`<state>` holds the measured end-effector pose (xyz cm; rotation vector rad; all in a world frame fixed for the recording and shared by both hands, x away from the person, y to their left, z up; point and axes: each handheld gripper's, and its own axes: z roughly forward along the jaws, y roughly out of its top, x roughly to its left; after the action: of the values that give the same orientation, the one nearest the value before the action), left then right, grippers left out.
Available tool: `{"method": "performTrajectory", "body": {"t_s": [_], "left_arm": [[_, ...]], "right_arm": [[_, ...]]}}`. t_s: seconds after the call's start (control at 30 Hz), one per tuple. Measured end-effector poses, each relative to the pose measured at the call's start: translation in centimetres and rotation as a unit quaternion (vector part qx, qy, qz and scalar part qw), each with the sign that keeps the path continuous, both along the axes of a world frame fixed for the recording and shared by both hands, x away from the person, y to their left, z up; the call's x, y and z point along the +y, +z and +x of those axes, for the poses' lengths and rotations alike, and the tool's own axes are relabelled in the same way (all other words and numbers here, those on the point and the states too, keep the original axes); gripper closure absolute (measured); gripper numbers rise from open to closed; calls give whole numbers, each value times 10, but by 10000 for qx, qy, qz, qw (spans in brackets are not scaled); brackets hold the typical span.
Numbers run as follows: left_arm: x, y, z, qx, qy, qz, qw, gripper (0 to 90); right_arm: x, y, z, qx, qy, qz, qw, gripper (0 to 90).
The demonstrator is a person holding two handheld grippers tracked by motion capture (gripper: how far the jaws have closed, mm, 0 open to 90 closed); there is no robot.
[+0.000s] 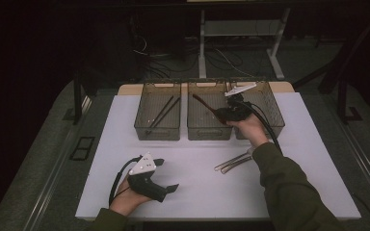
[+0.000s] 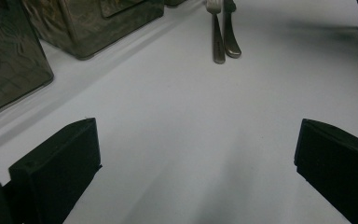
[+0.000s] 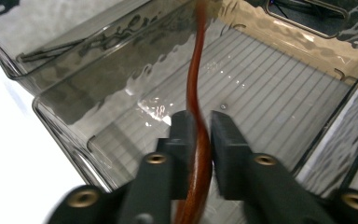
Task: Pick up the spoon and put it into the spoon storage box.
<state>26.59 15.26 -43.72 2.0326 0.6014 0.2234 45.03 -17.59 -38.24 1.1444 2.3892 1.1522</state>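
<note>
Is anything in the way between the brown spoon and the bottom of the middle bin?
Nothing visible is. The right tool holds the brown spoon above the middle bin, and the ribbed floor under it looks bare. The bin's walls stand off to the sides.

Your desk (image 1: 294, 192) is covered by a white sheet, with a strip of bare wood showing at the far edge. Three smoky clear bins (image 1: 158, 115) stand side by side along the far part. Nearer you and to the right, a metal fork (image 1: 231, 160) and spoon (image 1: 235, 165) lie together.
</note>
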Motion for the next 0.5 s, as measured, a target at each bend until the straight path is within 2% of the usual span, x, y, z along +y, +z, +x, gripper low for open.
{"method": "performTrajectory", "body": {"t_s": [0.13,0.23,0.5], "left_arm": [[0,0,0,13,17,-22,10000,0],[0,0,0,3,12,-14,10000,0],[1,0,0,19,18,-6,10000,0]], "right_arm": [[-2,1,-1,-18,-40,111,9999,627],[-5,4,-2,-9,-33,316,9995,573],[-19,15,-15,-162,108,600,9980,492]]}}
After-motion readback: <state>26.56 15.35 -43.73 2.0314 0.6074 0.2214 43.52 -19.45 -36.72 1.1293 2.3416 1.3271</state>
